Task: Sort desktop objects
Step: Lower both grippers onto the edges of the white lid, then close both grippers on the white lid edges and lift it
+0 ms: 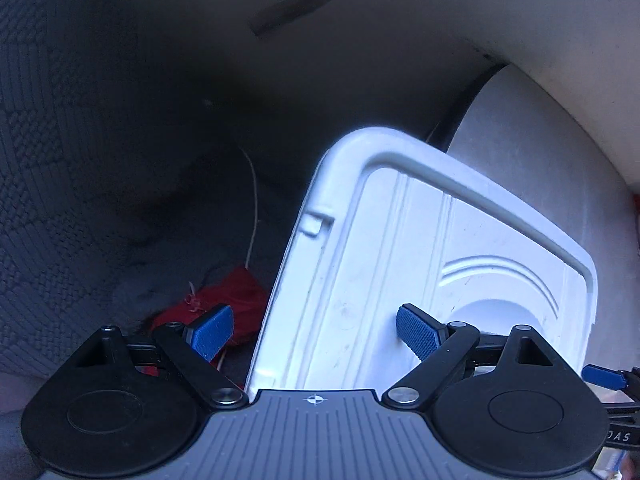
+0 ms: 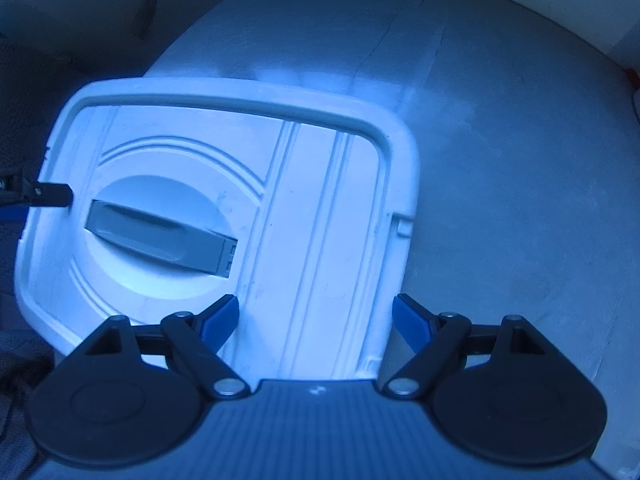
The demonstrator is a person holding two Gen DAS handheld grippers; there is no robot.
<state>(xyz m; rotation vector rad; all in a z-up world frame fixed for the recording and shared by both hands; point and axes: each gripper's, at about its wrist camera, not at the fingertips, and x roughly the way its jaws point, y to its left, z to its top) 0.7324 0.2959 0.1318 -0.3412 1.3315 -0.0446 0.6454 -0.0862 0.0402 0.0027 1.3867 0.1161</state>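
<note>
A white plastic box lid point(image 1: 420, 264) with raised ribs lies on the grey table; it also shows in the right wrist view point(image 2: 224, 220), where a grey handle point(image 2: 160, 236) sits in its round recess. My left gripper point(image 1: 316, 332) is open, its jaws straddling the lid's left edge, one blue pad point(image 1: 212, 332) off the lid and one pad point(image 1: 418, 332) over it. My right gripper point(image 2: 316, 322) is open, its jaws straddling the lid's near right edge. The left gripper's tip point(image 2: 48, 194) shows at the lid's far left edge.
The grey round table point(image 2: 520, 200) extends right of the lid. Left of the lid, below the table edge, lie a red cloth item point(image 1: 236, 300), a thin white cord point(image 1: 254, 208) and a dark woven surface point(image 1: 52, 200). A pale wall point(image 1: 400, 20) rises behind.
</note>
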